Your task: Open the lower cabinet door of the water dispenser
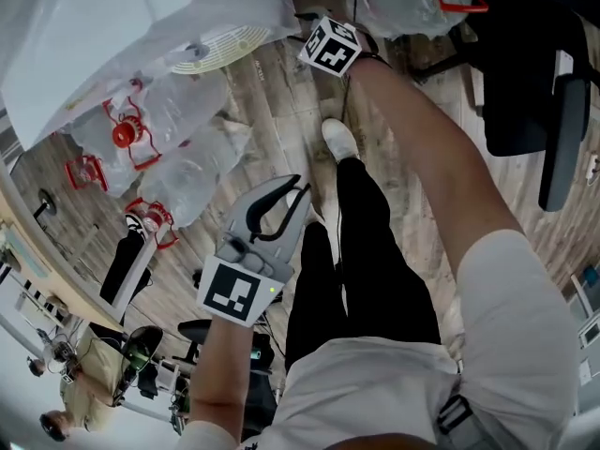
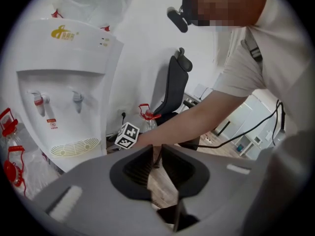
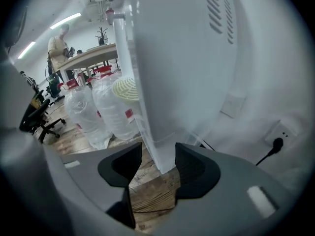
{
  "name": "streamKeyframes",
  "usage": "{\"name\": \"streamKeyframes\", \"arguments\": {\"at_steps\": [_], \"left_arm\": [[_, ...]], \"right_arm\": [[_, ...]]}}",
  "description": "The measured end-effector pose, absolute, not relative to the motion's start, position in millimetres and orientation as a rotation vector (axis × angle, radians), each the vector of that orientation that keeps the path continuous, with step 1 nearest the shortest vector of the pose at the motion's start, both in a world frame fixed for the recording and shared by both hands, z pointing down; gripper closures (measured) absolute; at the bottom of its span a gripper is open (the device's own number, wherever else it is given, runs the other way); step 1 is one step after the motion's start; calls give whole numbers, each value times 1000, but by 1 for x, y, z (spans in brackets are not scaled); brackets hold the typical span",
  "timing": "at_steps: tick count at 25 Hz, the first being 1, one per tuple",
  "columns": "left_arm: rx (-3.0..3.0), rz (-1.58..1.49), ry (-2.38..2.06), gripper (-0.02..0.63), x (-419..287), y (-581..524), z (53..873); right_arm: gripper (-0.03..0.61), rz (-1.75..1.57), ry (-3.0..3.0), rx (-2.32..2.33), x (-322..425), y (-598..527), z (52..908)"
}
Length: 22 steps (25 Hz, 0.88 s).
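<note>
Our right gripper (image 3: 158, 162) is released, its jaws wide and empty, and the low corner of the water dispenser (image 3: 182, 63) stands just ahead of them. We judge this a reach toward the lower cabinet; any grip needs the door's edge. The left gripper (image 2: 156, 163) is slightly parted and empty. The door is hidden in every view, so we cannot tell whether it is shut or open.

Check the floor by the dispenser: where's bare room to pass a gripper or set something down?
Free: bare wood floor between the bagged water bottles and the person's shoe; another strip beside the office chair. Crowded: the bottles bunch up beside the dispenser.
</note>
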State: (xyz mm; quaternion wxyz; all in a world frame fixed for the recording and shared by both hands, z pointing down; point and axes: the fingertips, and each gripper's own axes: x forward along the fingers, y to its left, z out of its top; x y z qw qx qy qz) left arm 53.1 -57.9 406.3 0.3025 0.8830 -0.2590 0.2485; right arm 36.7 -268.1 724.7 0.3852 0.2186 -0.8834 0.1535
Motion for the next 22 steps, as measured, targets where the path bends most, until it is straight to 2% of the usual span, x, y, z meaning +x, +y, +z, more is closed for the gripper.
{"name": "streamKeyframes", "arguments": {"at_steps": [7,22], "left_arm": [[2312,644,-681,556,47,-60,415],[2295,587,-727,557,20,-47,417]], "right_arm": [[391,275,-2220,494,25,-286,742],[397,317,-2189,558,22,-272,745]]}}
